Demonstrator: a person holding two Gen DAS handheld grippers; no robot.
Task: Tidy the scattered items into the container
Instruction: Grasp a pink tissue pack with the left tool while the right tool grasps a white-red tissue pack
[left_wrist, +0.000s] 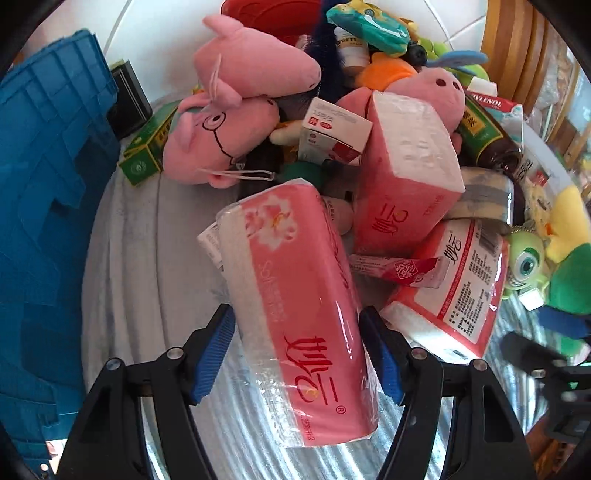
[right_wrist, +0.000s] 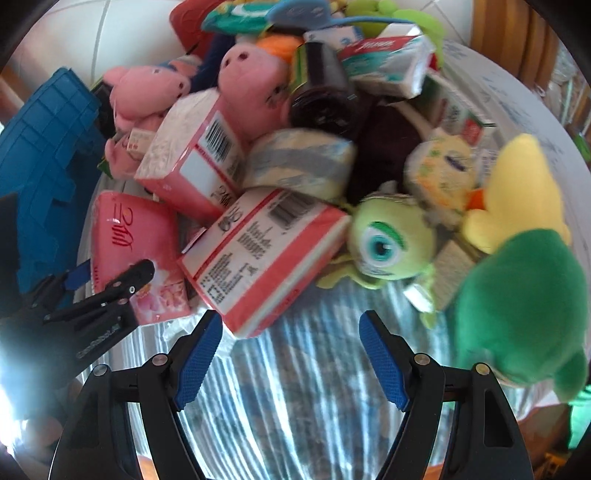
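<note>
A pile of scattered items lies on a striped cloth (right_wrist: 295, 387): pink tissue packs, pink pig plushes (left_wrist: 236, 110), small boxes, a dark bottle (right_wrist: 321, 85) and a one-eyed green plush (right_wrist: 388, 240). My left gripper (left_wrist: 297, 332) points down over one pink tissue pack (left_wrist: 295, 314). The pack lies between its blue pads (left_wrist: 214, 354), which stand at the pack's long edges without visibly squeezing it. My right gripper (right_wrist: 291, 332) hangs open over bare cloth with nothing between its fingers. A second tissue pack (right_wrist: 258, 251) has a corner by its left fingertip. The blue container (left_wrist: 44, 184) stands at the left.
A green and yellow plush (right_wrist: 517, 295) lies close to the right of my right gripper. The left gripper (right_wrist: 110, 284) shows at the lower left of the right wrist view. A green box (left_wrist: 147, 147) and a black box (left_wrist: 129, 96) sit beside the container. Wooden furniture (left_wrist: 517, 44) stands behind.
</note>
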